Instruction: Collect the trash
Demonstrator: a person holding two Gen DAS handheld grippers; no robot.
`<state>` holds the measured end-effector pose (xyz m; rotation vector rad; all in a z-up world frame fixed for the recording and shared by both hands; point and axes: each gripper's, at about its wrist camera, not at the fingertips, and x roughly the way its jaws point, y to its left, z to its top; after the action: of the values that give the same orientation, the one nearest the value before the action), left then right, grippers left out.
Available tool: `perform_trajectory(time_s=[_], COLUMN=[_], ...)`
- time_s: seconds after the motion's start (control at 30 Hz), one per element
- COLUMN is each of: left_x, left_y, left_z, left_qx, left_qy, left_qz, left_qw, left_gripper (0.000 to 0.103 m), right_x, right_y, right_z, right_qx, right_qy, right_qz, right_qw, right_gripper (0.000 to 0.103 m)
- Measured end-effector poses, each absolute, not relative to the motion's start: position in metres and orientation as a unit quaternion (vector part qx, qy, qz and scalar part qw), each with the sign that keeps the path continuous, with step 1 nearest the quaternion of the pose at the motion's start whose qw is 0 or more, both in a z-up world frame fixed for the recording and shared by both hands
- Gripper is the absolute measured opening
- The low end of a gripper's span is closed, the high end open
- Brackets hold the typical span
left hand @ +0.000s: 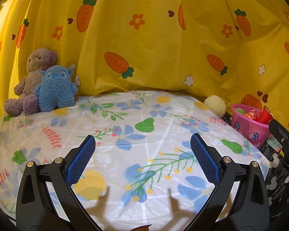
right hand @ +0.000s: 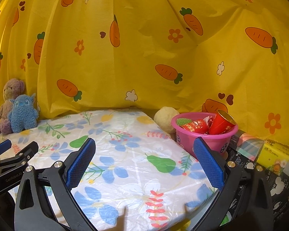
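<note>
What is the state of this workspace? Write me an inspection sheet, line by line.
Surface: floral plastic sheet covers the table; no loose trash seen on it.
Job's things: pink bucket at the right edge holds red wrappers and a red cup.
Clutter: teddy bear and blue plush at back left; cream ball behind the bucket; yellow tissue pack at right.
Grippers: left tongs and right tongs both open, holding nothing.
Cables: nothing seen.
Surroundings: yellow carrot-print curtain behind.
</note>
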<state>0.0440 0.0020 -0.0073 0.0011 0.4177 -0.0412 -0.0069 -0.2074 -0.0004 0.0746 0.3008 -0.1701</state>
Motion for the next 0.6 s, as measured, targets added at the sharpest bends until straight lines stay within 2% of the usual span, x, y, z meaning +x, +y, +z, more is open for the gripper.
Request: perform_trajectory(time_s=[0.6], left_x=[0.039], left_y=[-0.0058], left_z=[-0.0036], left_qx=[0.007], left_qy=[0.198], left_qz=[-0.027], left_qw=[0.98], left_gripper=[0.097], right_x=[-0.008], right_y=[-0.2063], right_z=[-0.0015], right_qx=[0.041], right_qy=[0.152], right_qz=[-0.08], right_qw=[0.984], right_gripper=[0.098])
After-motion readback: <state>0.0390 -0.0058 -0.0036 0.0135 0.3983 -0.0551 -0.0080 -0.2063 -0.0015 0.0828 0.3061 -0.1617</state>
